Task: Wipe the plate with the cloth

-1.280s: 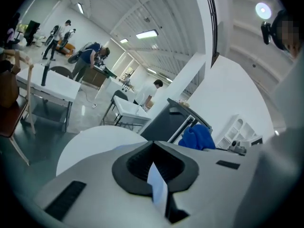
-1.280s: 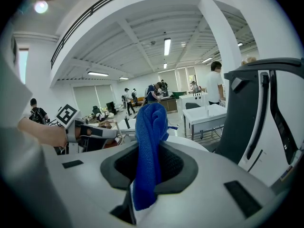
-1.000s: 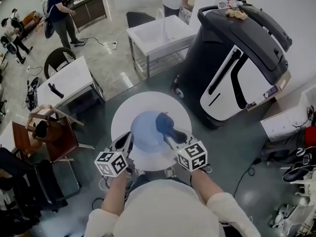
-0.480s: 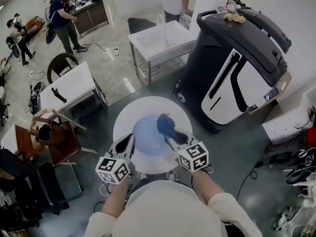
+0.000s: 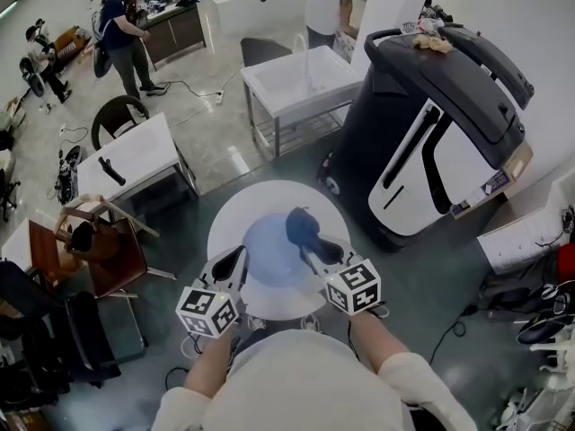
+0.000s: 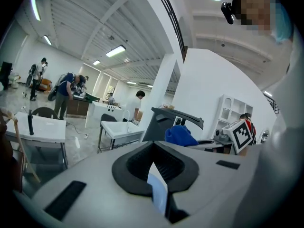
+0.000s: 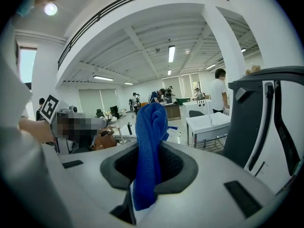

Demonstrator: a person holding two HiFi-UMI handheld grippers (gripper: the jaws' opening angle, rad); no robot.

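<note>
– Plate (image 5: 268, 248) first: where is it?
– Over the middle of the round white counter (image 5: 232, 212), just in front of the person. The left gripper (image 5: 235, 257) is clamped on its near left rim; in the left gripper view the thin pale edge runs straight between the closed jaws.
– And the cloth (image 5: 301, 225)?
– Bunched up, blue, pinched tight in the right gripper (image 5: 312, 253). It hangs over the far right part of the plate. From above I cannot say whether it presses on the surface or hovers just above it.
– So how much is done?
– Both pick-ups, I'd say: one gripper has the plate steadied, the other has the cloth in place. The wiping itself looks to be at its start or in hand. No dirt or streak shows on the plate, so I cannot judge how much of it has been covered.
– What is left, then?
– Sweeping the cloth across the whole face of the plate, then setting both down
</note>
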